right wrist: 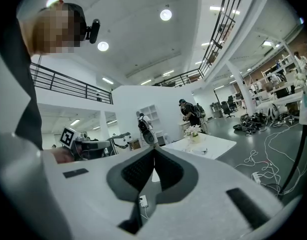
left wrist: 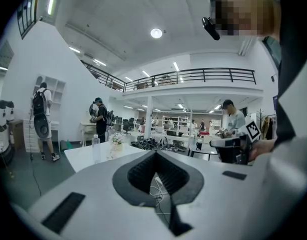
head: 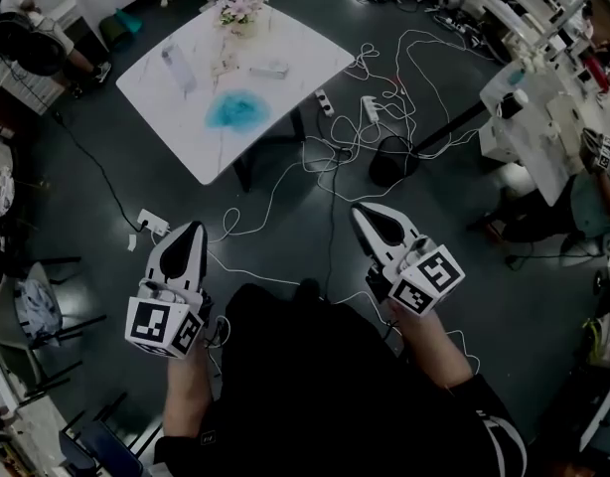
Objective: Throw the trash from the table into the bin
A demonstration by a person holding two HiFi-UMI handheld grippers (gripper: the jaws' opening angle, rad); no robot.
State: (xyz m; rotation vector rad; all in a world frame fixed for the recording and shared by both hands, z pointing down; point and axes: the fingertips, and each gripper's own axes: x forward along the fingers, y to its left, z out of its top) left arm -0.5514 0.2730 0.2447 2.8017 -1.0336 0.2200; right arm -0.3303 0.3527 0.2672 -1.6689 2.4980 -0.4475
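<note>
The left gripper (head: 191, 237) and right gripper (head: 368, 222) both have their jaws together with nothing between them. The table (head: 285, 68) stands well apart at twelve o'clock, with a crumpled blue scrap (head: 235, 109) near its front edge. A dark round tub (head: 392, 159) at one o'clock is probably the bin. Walk in clear of the floor cables (head: 325, 157), and open the jaws before reaching for the scrap.

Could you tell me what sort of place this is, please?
Probably a large open-plan lab or workshop hall: loose cables sprawl over the dark floor, benches crowded with gear line one side, and a railed mezzanine runs overhead.
</note>
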